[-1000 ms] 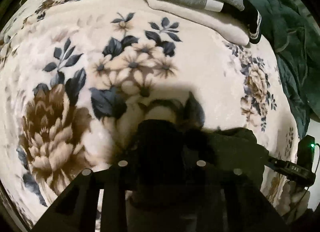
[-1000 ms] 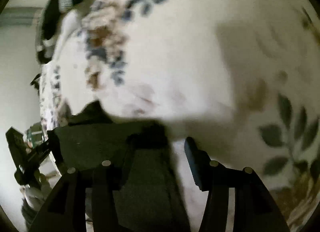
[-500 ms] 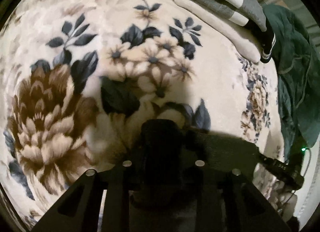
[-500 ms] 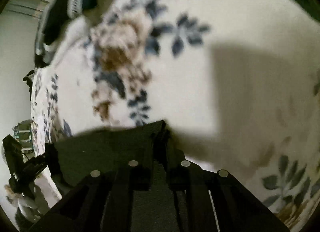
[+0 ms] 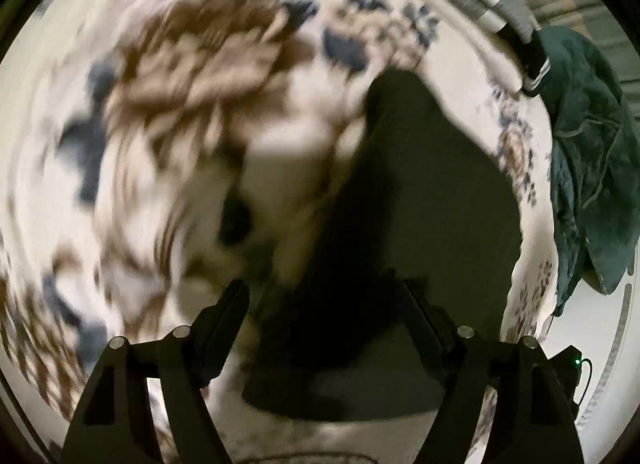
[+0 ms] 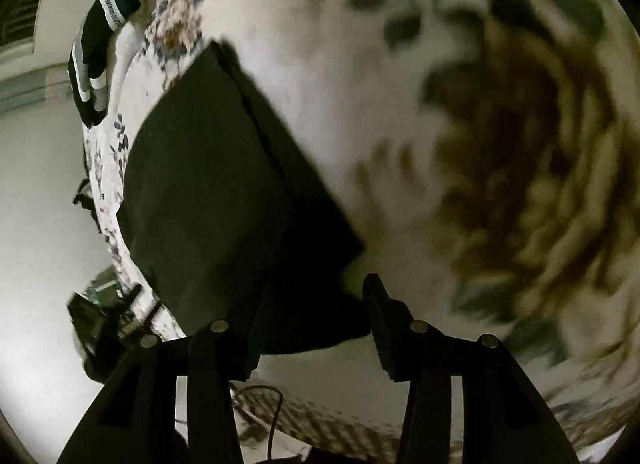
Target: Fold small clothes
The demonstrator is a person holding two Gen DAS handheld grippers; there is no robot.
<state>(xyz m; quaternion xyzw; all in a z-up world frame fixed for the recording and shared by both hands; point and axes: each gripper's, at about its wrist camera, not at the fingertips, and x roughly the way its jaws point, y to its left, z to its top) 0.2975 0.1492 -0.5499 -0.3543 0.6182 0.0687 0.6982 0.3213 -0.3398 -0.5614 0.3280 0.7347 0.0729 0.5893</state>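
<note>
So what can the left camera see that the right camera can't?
Only the left wrist view shows the crumpled green blanket hanging at the bed's far right side. Only the right wrist view shows a dark gadget off the bed's edge and a cable lying below the bed; what the gadget is cannot be told. Both show the dark garment lying on the flowered blanket, the stack of folded clothes at the far end, and open gripper fingers: the left gripper and the right gripper.
</note>
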